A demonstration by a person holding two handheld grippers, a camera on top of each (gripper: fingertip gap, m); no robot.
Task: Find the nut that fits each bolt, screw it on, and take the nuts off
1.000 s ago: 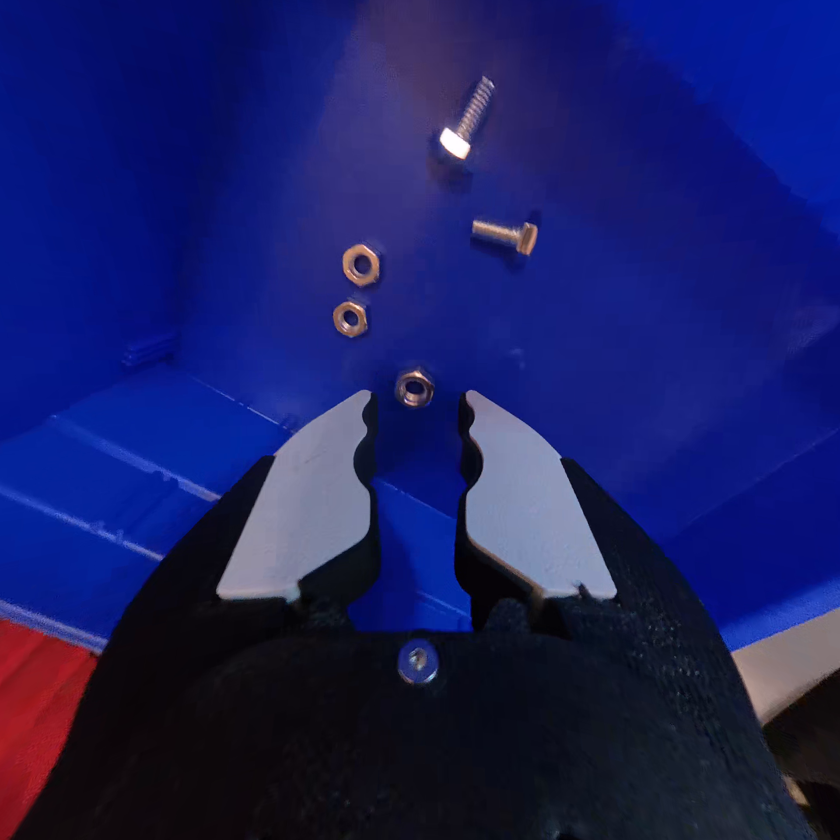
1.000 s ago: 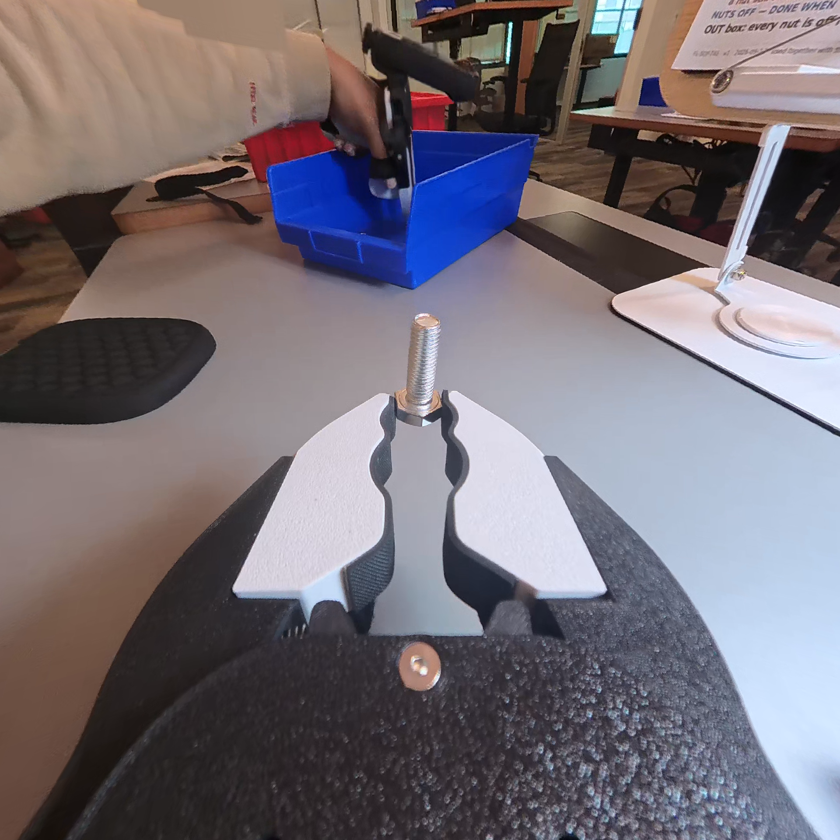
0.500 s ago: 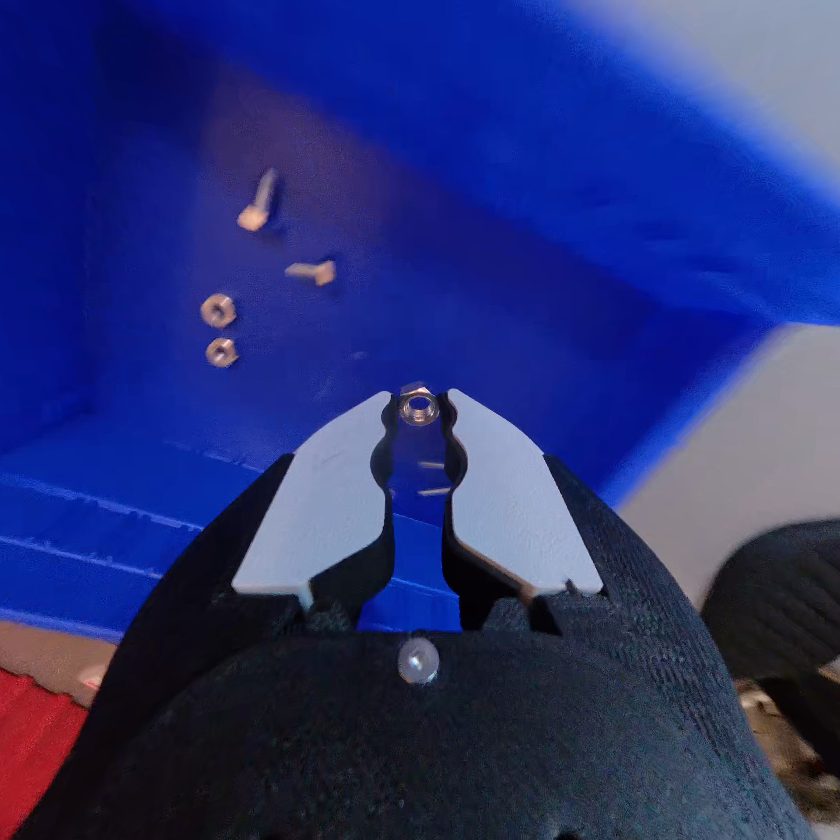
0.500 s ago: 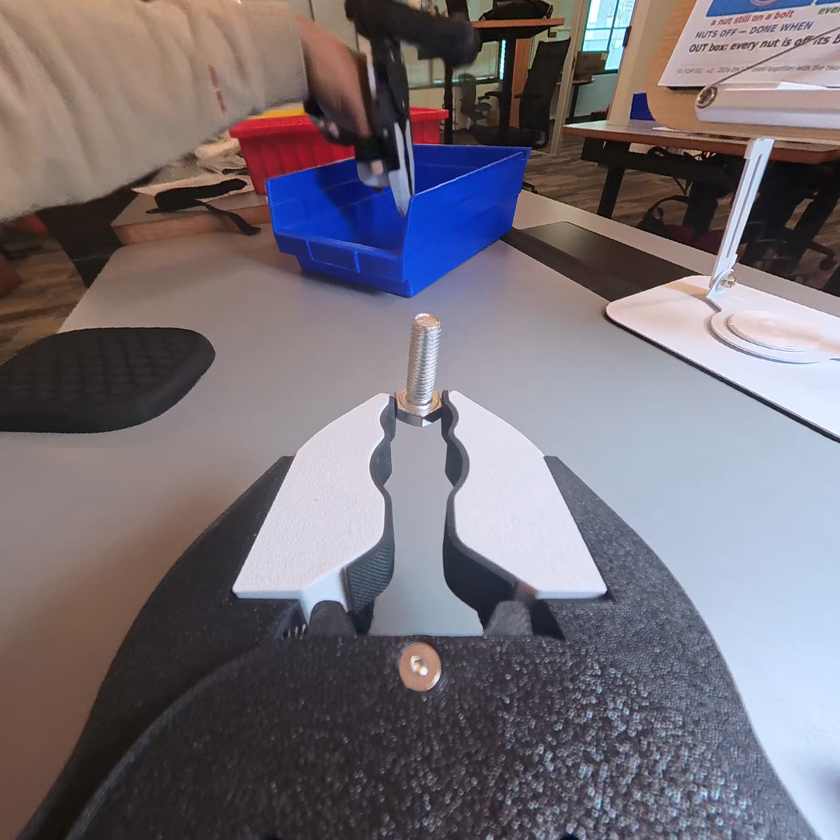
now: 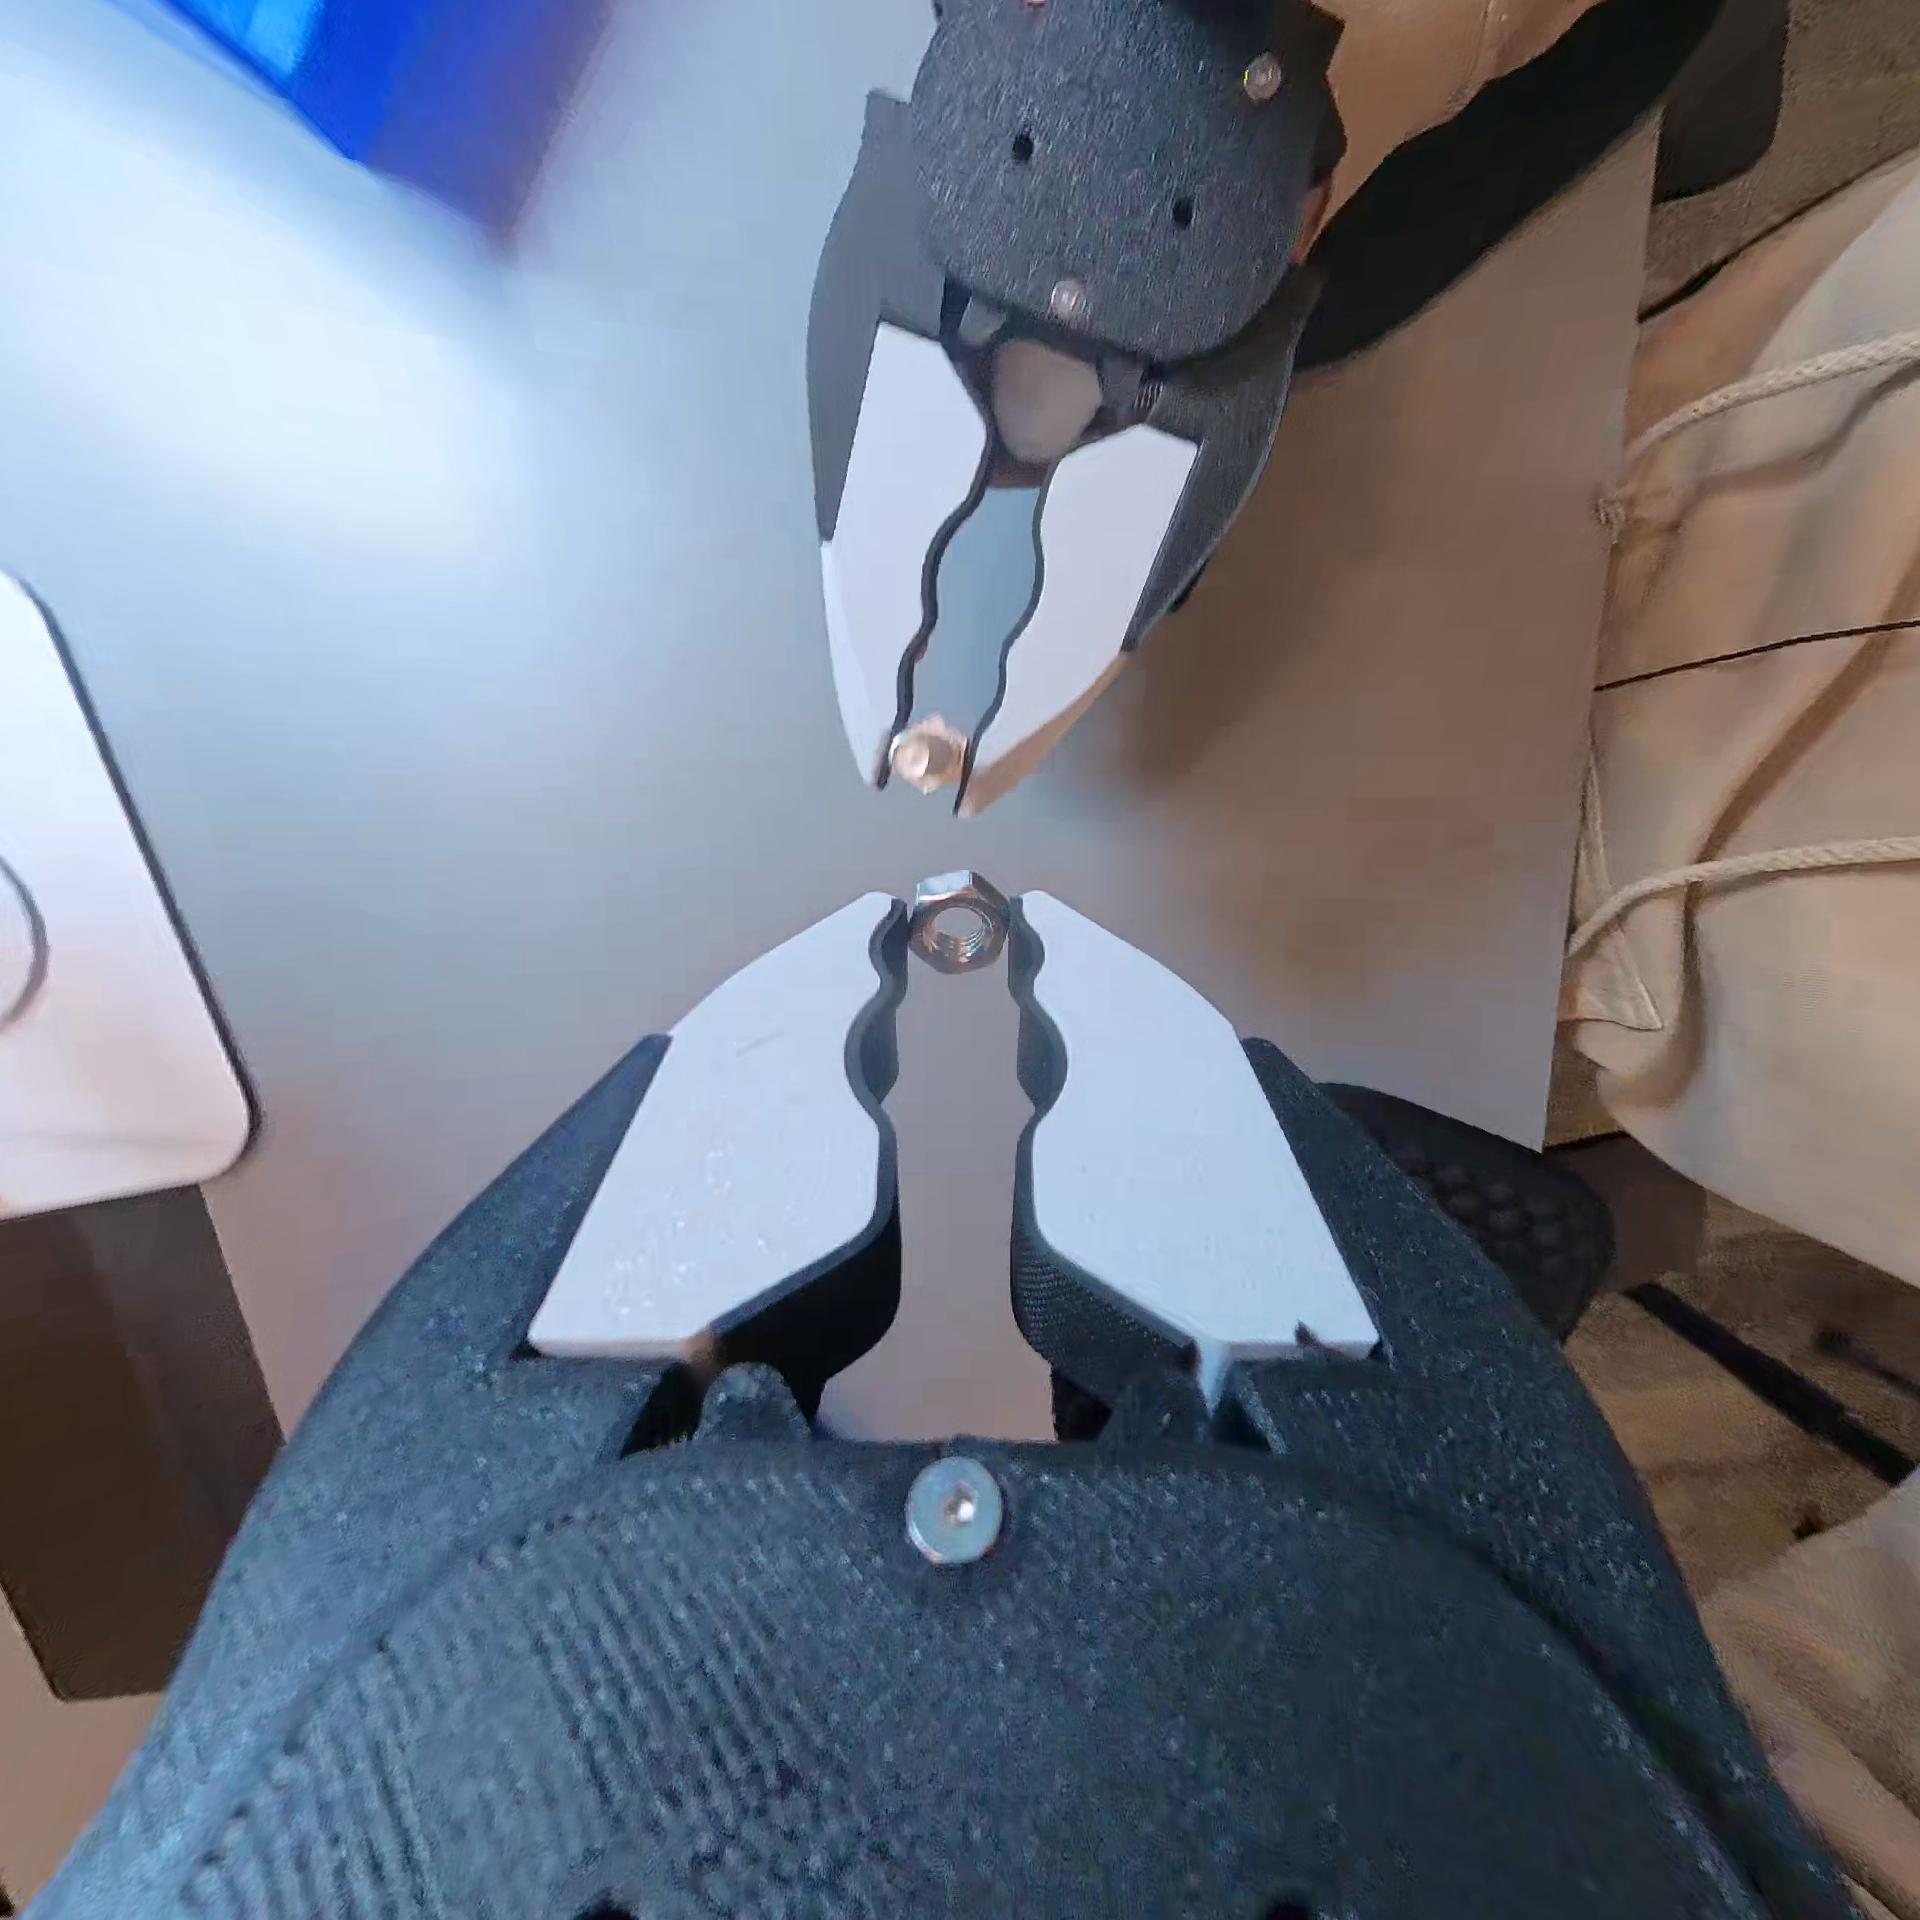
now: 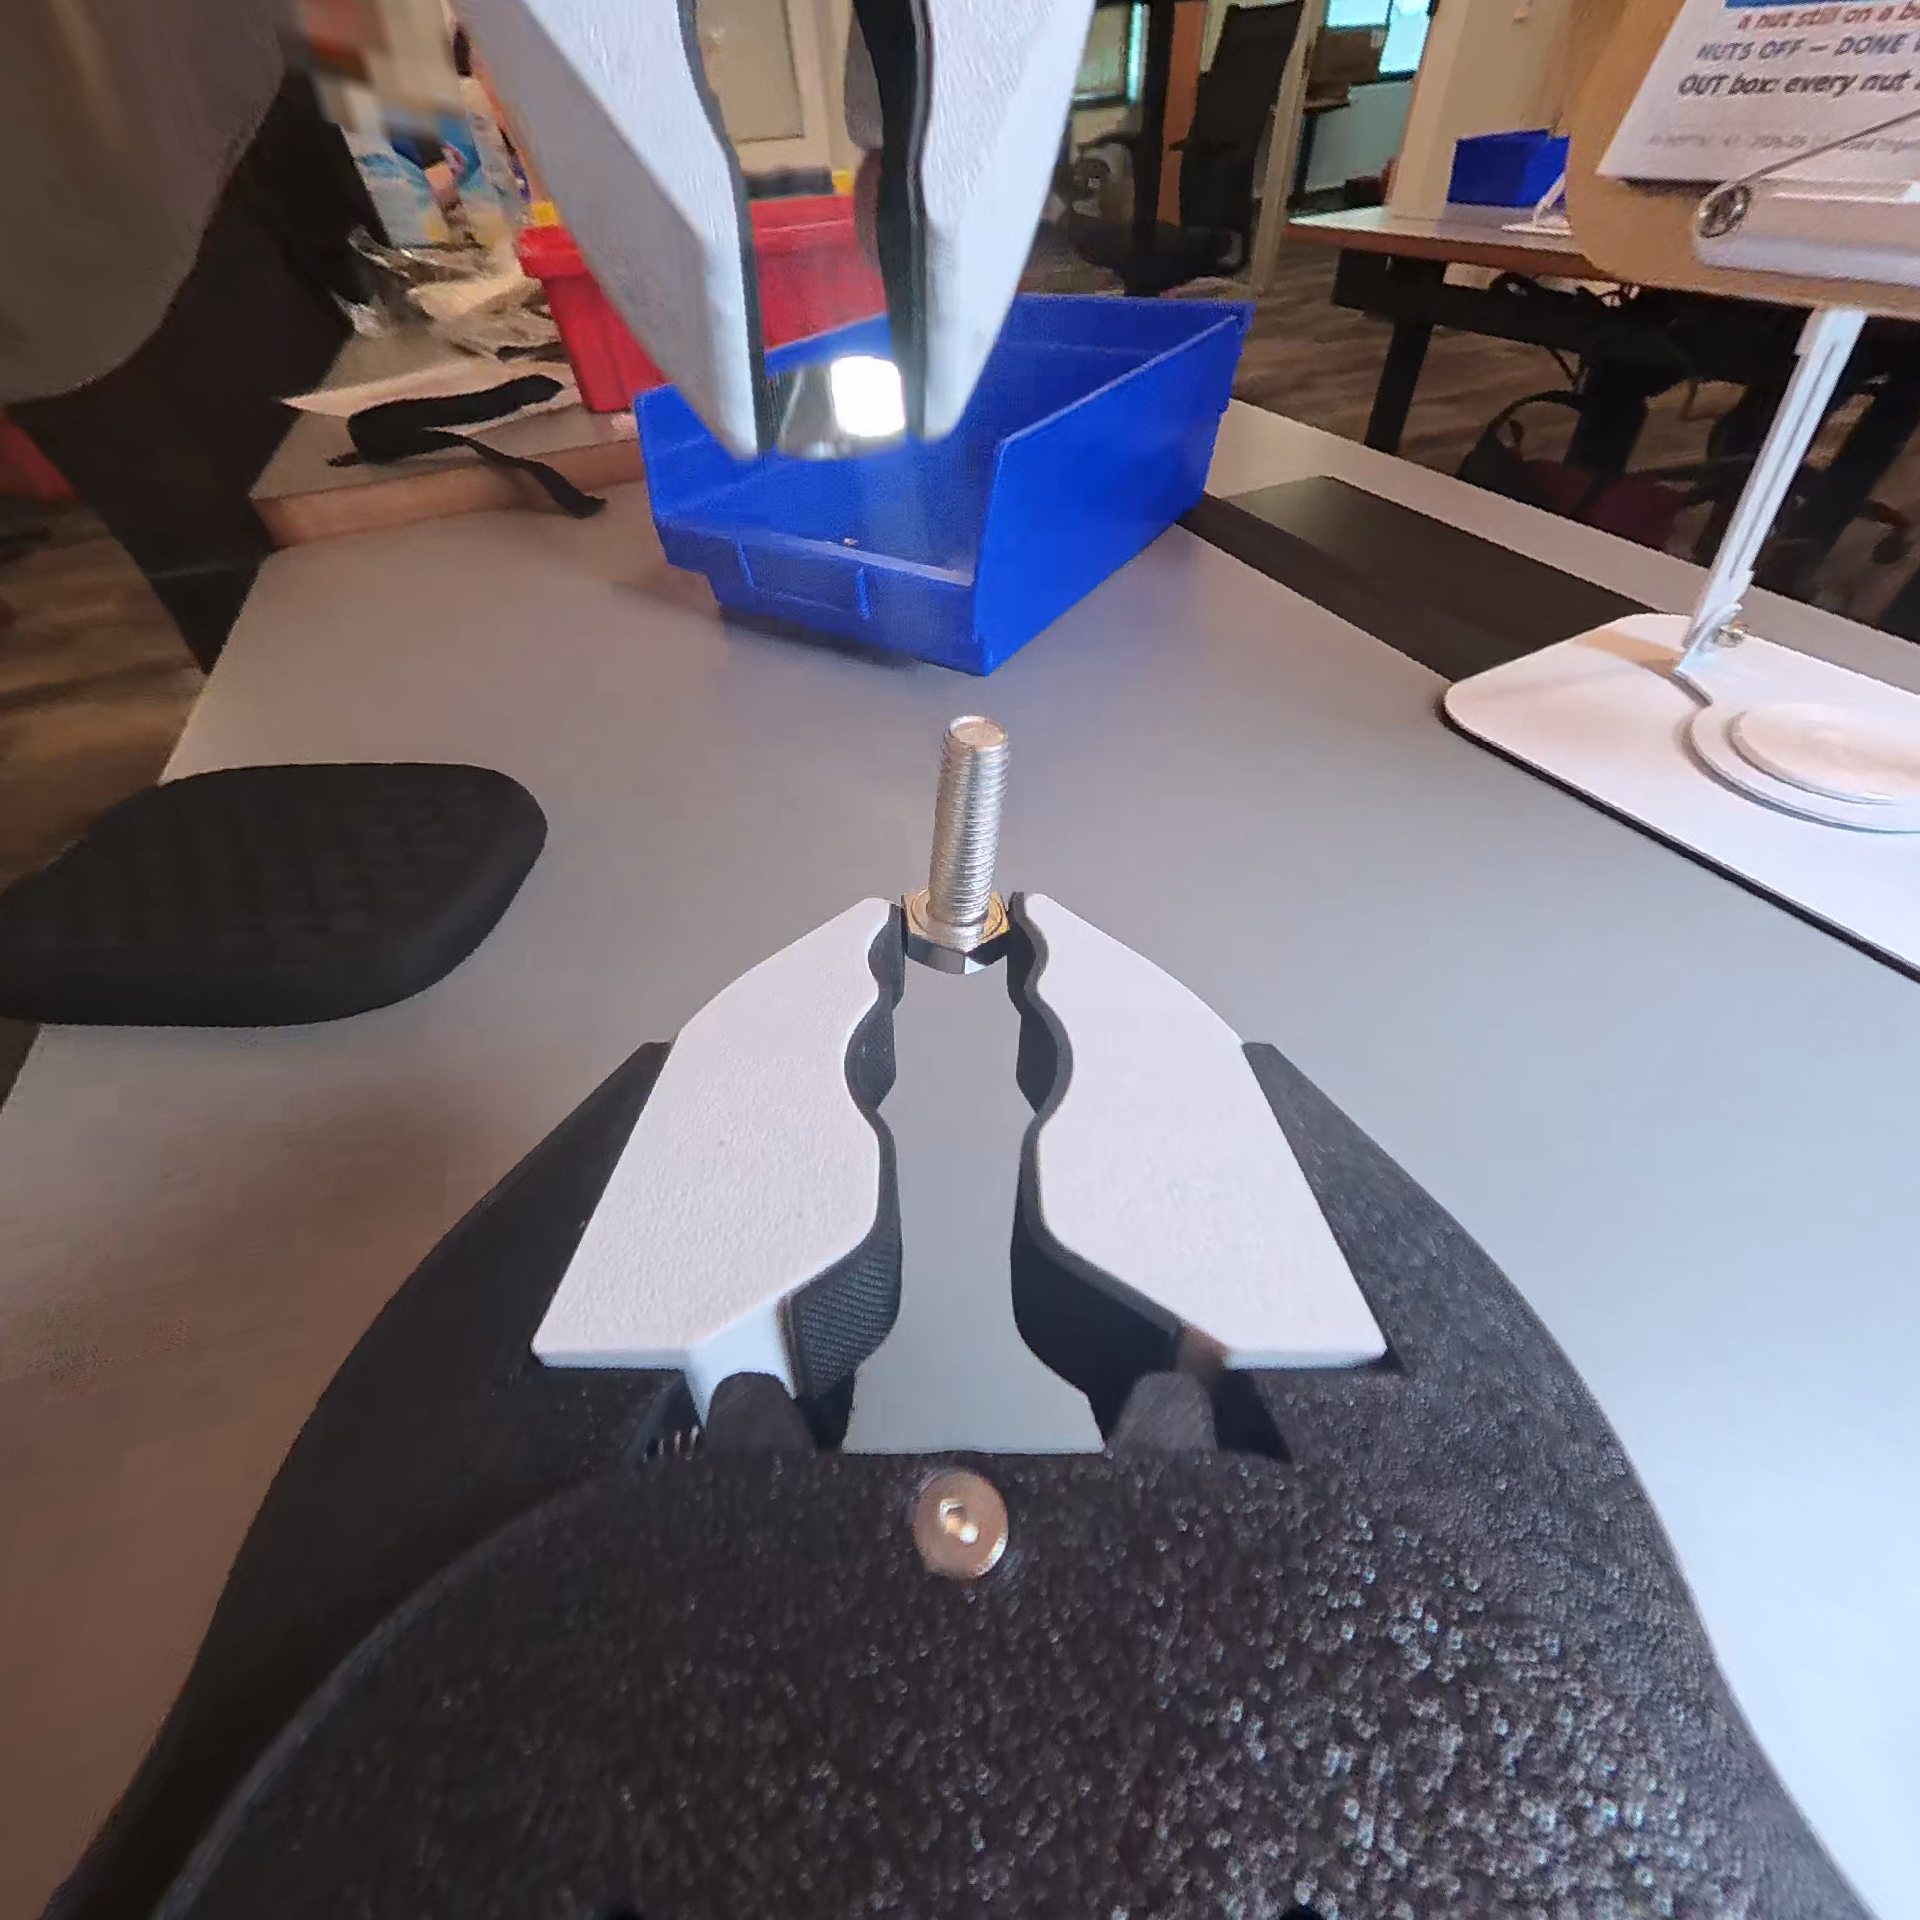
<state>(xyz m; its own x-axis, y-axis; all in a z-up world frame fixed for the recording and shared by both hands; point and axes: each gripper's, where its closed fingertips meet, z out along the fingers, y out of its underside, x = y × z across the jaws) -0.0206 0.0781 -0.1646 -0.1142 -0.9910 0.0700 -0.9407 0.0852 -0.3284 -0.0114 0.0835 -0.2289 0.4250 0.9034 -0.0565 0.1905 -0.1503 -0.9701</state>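
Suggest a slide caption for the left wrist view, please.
Left gripper holds a nut facing the bolt gripped by the right gripper above the grey table.

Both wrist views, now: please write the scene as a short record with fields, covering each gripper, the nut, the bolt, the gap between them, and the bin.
left gripper: shut on nut, tips pointing down
right gripper: shut on bolt by its hex head
bolt pose: upright, threaded end up
nut and bolt: apart, nut above the bolt, not yet threaded
blue bin: on grey table, behind the bolt
black pad: on the table, on the view's left
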